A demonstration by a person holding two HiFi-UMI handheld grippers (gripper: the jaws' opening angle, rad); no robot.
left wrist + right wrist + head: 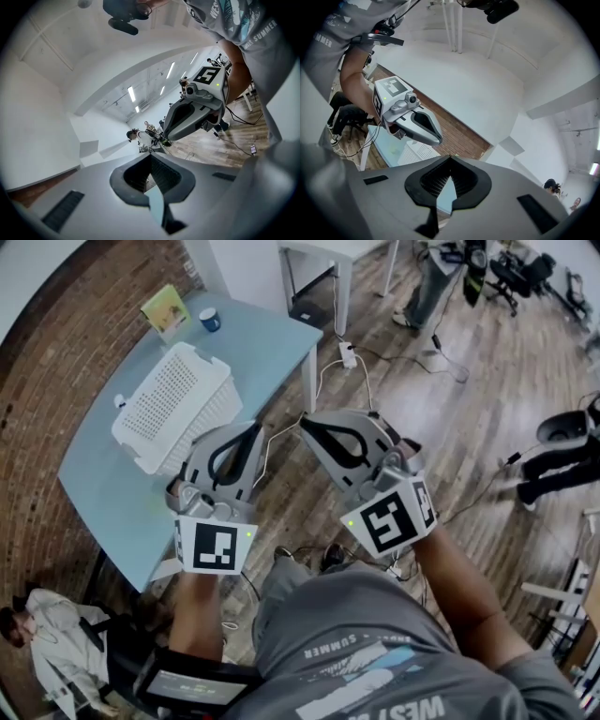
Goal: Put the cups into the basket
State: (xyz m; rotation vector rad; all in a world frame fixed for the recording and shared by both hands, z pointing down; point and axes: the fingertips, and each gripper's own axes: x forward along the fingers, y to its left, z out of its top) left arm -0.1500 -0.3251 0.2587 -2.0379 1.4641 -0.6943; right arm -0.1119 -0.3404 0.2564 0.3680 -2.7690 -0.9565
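A white perforated basket (173,404) lies on the pale blue table (103,474) at the left of the head view. A small blue cup (210,320) stands near the table's far end, beyond the basket. My left gripper (257,426) hangs over the table's right edge beside the basket, shut with nothing in it. My right gripper (303,420) is over the wooden floor to the right of the table, also shut and empty. In the right gripper view, past the closed tips (450,157), the left gripper (415,123), the basket (416,152) and the table (386,143) show. In the left gripper view, the right gripper (197,110) shows beyond the closed tips (151,154).
A yellow-green box (165,307) stands by the cup. A brick wall (52,362) runs behind the table. A power strip (348,354) with cables lies on the floor by a white table's legs (342,282). A person (56,643) sits at lower left; a chair (562,432) is at right.
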